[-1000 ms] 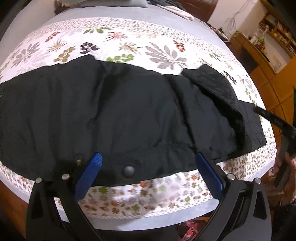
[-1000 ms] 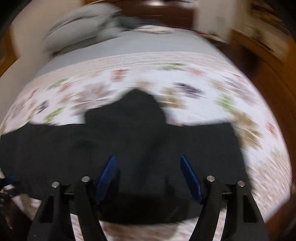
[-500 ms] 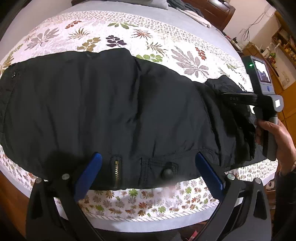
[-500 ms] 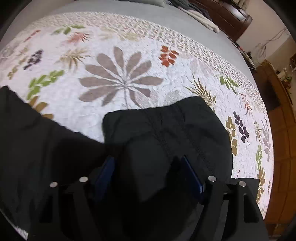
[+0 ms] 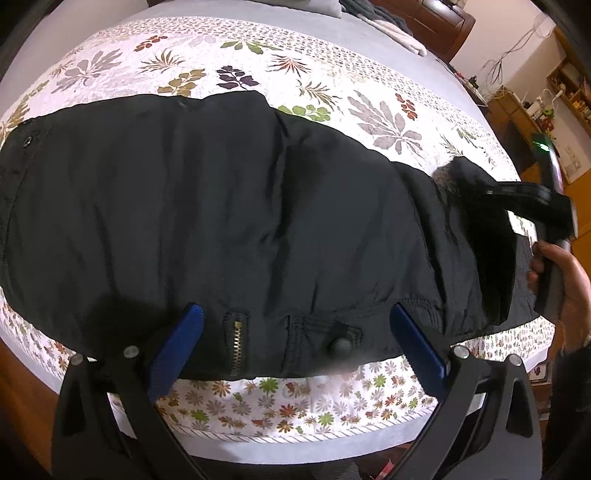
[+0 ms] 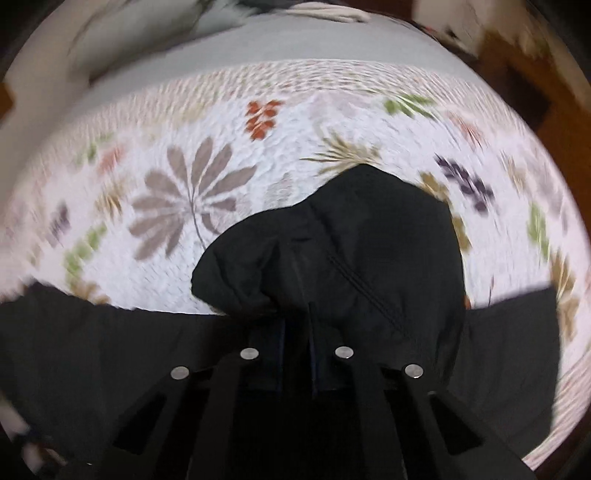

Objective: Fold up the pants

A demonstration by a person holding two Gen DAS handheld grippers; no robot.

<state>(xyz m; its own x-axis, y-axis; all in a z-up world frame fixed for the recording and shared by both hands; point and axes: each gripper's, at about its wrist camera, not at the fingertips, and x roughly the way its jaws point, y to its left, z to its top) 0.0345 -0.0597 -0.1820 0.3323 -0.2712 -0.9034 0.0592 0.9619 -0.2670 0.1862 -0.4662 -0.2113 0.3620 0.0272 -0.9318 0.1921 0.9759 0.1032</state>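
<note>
Black pants (image 5: 229,221) lie spread across a floral bedspread (image 5: 295,74), the waistband with brass zipper (image 5: 236,341) and snap button (image 5: 341,345) at the near edge. My left gripper (image 5: 295,332) is open, its blue fingers (image 5: 177,343) over the waistband, gripping nothing. My right gripper (image 6: 297,332) is shut on a bunched fold of the pants (image 6: 351,251) at the far right end. It also shows in the left wrist view (image 5: 517,195), held by a hand (image 5: 565,280).
The near edge of the bed (image 5: 295,439) runs below the waistband. Pillows and clothes (image 5: 388,22) lie at the head of the bed. Wooden furniture and shelves (image 5: 554,103) stand at the right.
My right gripper has closed on the bunched fold of the pants. My left gripper has moved a little nearer the waistband and stays open.
</note>
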